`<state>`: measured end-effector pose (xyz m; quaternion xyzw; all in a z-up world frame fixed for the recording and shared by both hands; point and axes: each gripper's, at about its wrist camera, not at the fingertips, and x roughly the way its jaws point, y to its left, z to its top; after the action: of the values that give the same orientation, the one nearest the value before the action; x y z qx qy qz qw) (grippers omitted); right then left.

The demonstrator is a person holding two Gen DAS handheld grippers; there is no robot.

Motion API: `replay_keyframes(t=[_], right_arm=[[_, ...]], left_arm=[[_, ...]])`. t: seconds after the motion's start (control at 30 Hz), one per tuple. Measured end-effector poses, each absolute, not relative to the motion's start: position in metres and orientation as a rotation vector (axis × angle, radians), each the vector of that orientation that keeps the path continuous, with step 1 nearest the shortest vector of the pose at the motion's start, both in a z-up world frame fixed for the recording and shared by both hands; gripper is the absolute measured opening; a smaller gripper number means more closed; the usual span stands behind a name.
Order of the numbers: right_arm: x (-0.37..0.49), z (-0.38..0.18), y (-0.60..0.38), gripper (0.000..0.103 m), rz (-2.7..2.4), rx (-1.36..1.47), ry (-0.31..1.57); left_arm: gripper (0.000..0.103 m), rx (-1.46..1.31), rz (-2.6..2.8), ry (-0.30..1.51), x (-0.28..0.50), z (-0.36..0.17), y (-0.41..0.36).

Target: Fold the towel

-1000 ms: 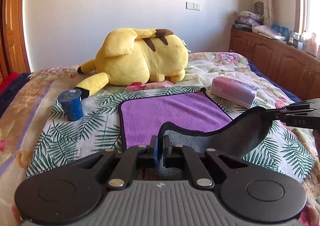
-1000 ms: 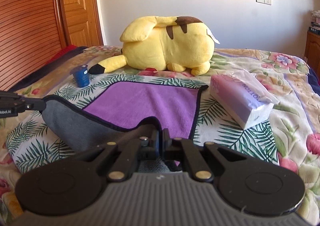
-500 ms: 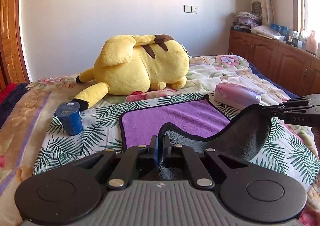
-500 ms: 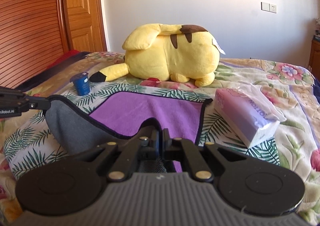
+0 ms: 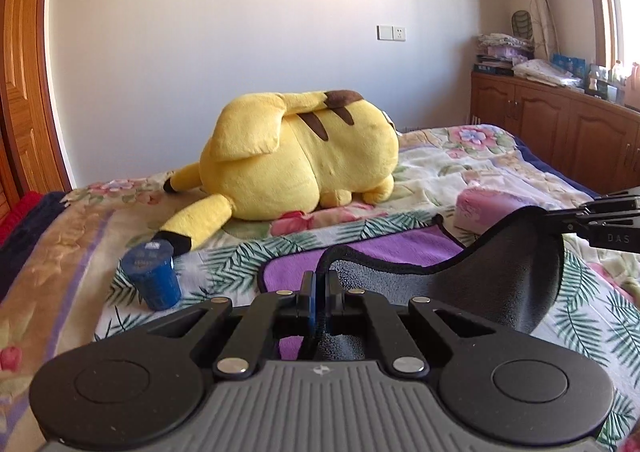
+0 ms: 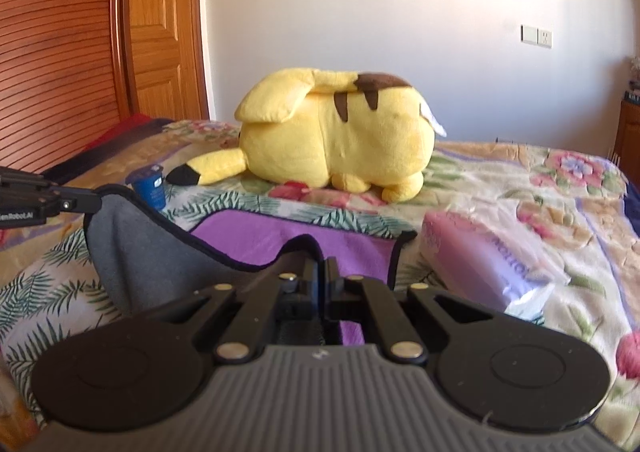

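Observation:
The towel (image 5: 404,248) is purple on top and grey underneath with a dark hem; it lies on the bed in both views (image 6: 304,240). My left gripper (image 5: 319,286) is shut on its near left corner. My right gripper (image 6: 319,272) is shut on its near right corner. Both corners are lifted off the bed, so the grey underside (image 5: 500,284) hangs in a curve between them over the purple part. The right gripper shows at the right edge of the left wrist view (image 5: 560,217), and the left gripper at the left edge of the right wrist view (image 6: 90,201).
A big yellow plush toy (image 5: 304,159) lies behind the towel. A blue cup (image 5: 152,276) stands left of it and a pink tissue pack (image 6: 480,256) lies right of it. The floral bedspread (image 5: 64,272) runs to a wooden cabinet (image 5: 560,131) on the right.
Both grippers have moved forward and lower with the towel corners, carrying the grey flap farther over the purple part. Less purple shows now.

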<state>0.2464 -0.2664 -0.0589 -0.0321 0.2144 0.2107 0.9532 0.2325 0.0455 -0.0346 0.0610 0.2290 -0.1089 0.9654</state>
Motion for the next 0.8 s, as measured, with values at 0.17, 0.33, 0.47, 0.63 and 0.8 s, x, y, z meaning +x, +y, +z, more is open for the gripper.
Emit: replay_keyframes(t=[0.17, 0.33, 0.47, 0.63, 0.8], right_arm=[[0.258, -0.057, -0.269, 0.003, 0.419, -0.06, 0.43], [0.266, -0.053, -0.265, 0.003, 0.425, -0.086, 0.398], [0.277, -0.052, -0.261, 0.003, 0.426, -0.129, 0.382], [0.291, -0.05, -0.259, 0.003, 0.423, -0.156, 0.363], [0.305, -0.052, -0.256, 0.003, 0.413, -0.183, 0.352]], left_arm=[[0.0, 0.119, -0.215, 0.455, 0.246, -0.03, 0.049], [0.0, 0.115, -0.199, 0.443, 0.26, -0.028, 0.052], [0.0, 0.121, -0.17, 0.413, 0.268, -0.03, 0.053], [0.0, 0.118, -0.17, 0.425, 0.283, -0.031, 0.055], [0.0, 0.117, -0.161, 0.424, 0.301, -0.032, 0.055]])
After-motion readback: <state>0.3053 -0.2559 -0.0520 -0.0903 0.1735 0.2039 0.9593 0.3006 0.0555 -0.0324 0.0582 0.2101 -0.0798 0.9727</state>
